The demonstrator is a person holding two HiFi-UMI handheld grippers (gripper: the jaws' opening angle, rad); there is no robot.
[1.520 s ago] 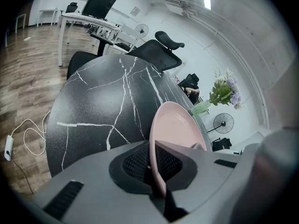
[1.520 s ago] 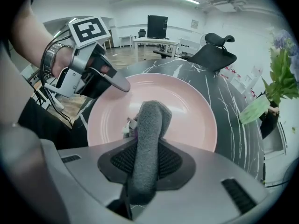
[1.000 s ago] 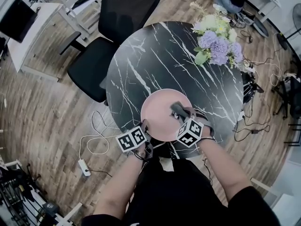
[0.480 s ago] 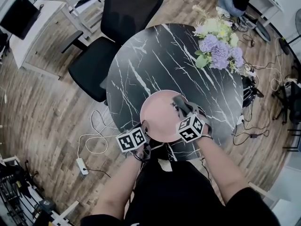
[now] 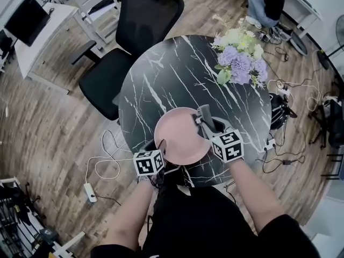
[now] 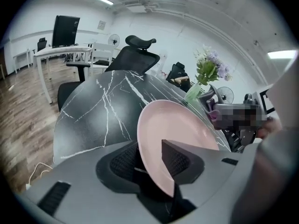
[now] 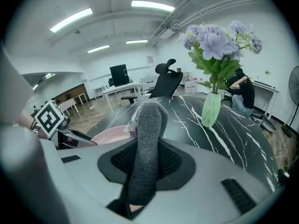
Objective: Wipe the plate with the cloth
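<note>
Left gripper view alone: plate (image 6: 177, 129) rim between just-opened left gripper (image 6: 147, 160) fingers; right gripper (image 7: 145, 164) fingers gripping cloth (image 7: 149, 122).

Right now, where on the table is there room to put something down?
The black table is bare across its middle and the side by the black chair, between the flowers and the pink plate. It's crowded at the near edge, around the plate and cloth, and by the flowers.
</note>
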